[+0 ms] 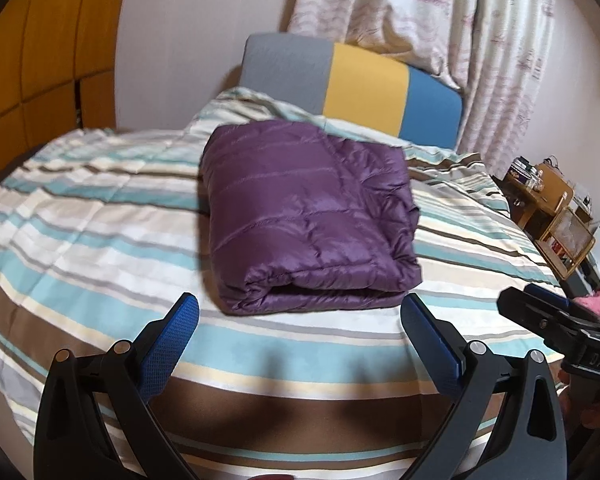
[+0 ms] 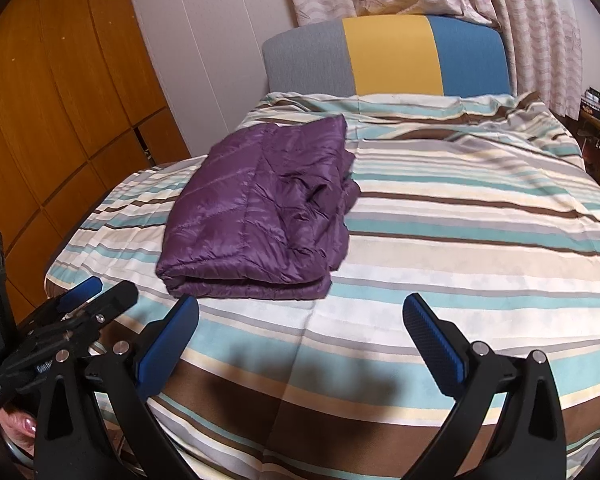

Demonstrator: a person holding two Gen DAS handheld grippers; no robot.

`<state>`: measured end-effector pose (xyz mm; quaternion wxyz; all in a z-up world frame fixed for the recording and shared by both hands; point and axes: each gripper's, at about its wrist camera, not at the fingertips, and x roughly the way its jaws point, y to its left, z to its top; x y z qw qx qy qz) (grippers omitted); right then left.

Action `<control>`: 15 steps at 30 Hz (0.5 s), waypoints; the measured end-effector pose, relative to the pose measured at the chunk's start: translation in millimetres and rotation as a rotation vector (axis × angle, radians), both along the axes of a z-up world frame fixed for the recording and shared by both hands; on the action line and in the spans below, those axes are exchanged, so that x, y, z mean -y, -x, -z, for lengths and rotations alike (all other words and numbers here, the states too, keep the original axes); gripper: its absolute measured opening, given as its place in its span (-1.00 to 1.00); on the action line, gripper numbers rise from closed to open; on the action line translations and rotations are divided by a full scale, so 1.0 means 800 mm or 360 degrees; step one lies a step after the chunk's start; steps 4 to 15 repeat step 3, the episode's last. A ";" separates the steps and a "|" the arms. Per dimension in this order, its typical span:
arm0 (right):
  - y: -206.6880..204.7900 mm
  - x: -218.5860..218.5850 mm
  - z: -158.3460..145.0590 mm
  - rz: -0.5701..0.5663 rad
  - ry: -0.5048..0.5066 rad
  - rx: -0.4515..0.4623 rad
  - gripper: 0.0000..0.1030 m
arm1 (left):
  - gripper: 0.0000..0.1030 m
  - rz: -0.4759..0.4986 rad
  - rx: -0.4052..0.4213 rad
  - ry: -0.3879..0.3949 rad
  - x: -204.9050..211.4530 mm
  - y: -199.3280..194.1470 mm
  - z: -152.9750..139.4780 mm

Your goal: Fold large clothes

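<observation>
A purple quilted down jacket [image 1: 308,216] lies folded into a thick rectangle on the striped bedspread [image 1: 100,216], its folded edge toward me. My left gripper [image 1: 300,308] hovers open just short of that edge, nothing between its blue pads. In the right wrist view the same jacket [image 2: 260,212] lies left of centre on the bedspread [image 2: 460,216]. My right gripper [image 2: 300,308] is open and empty over the bed, to the right of the jacket's near corner. Each view also catches the other gripper at its side edge, the right gripper [image 1: 540,304] and the left gripper [image 2: 96,296].
A headboard [image 1: 364,88] in grey, yellow and blue stands at the far end under patterned curtains [image 1: 420,12]. Wooden wardrobe doors [image 2: 52,112] run along the left. A cluttered wooden shelf [image 1: 552,208] sits right of the bed. A person's fingers [image 2: 20,426] show at bottom left.
</observation>
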<state>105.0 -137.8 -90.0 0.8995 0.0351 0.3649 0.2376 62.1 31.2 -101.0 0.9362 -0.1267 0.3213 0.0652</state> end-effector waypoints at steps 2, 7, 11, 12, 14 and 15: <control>-0.014 0.008 0.014 0.0038 -0.0003 -0.0064 0.96 | 0.94 -0.0058 -0.0042 0.0013 -0.015 -0.008 0.009; -0.024 0.015 0.024 0.0074 0.0003 -0.0105 0.96 | 0.94 -0.0103 -0.0076 0.0012 -0.026 -0.013 0.015; -0.024 0.015 0.024 0.0074 0.0003 -0.0105 0.96 | 0.94 -0.0103 -0.0076 0.0012 -0.026 -0.013 0.015; -0.024 0.015 0.024 0.0074 0.0003 -0.0105 0.96 | 0.94 -0.0103 -0.0076 0.0012 -0.026 -0.013 0.015; -0.024 0.015 0.024 0.0074 0.0003 -0.0105 0.96 | 0.94 -0.0103 -0.0076 0.0012 -0.026 -0.013 0.015; -0.024 0.015 0.024 0.0074 0.0003 -0.0105 0.96 | 0.94 -0.0103 -0.0076 0.0012 -0.026 -0.013 0.015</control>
